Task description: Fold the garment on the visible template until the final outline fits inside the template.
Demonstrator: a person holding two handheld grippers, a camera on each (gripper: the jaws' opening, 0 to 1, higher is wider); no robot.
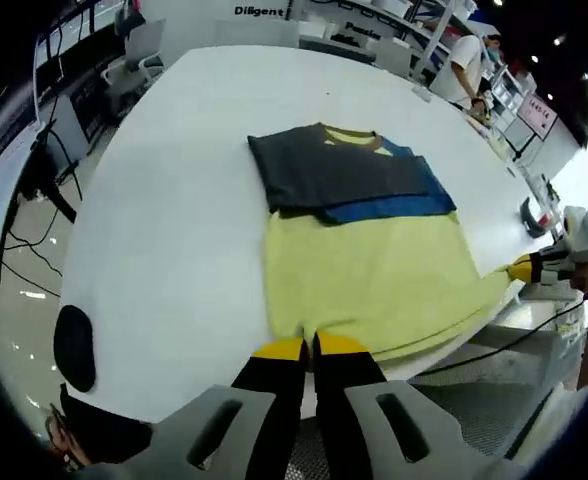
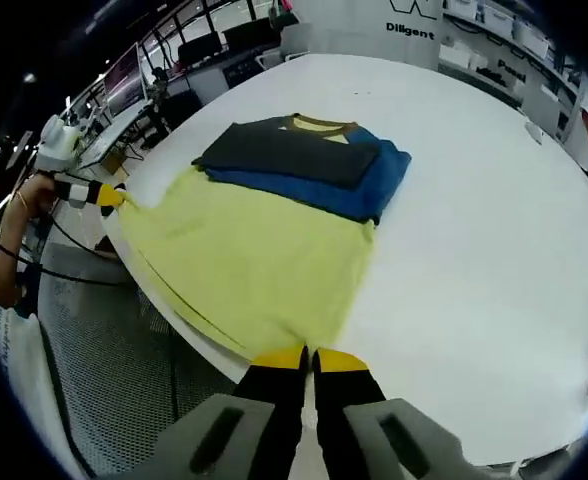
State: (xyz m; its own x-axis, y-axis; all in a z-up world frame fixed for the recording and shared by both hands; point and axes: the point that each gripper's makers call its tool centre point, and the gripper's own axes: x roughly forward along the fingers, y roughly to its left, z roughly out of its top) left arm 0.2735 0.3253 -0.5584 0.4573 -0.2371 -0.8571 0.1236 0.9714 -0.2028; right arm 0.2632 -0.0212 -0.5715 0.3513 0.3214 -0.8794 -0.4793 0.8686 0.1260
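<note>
A yellow garment point(image 1: 364, 275) lies flat on the white table point(image 1: 174, 200), with its dark grey sleeve point(image 1: 324, 165) and blue sleeve point(image 1: 404, 205) folded across the chest. In the left gripper view my left gripper point(image 1: 309, 348) is shut on the garment's hem at the table's near edge. My right gripper point(image 1: 524, 268) pinches the other hem corner at the right. In the right gripper view the garment point(image 2: 254, 260) spreads ahead. The right gripper point(image 2: 309, 357) is closed on its near corner, and the left gripper point(image 2: 109, 195) holds the far-left corner.
A black round pad point(image 1: 74, 345) lies near the table's left edge. A small device point(image 1: 534, 215) stands at the table's right side. Office chairs point(image 1: 139, 55) and desks ring the table, and a person point(image 1: 469, 60) stands at the back right. Metal grating point(image 2: 104, 380) lies below the table edge.
</note>
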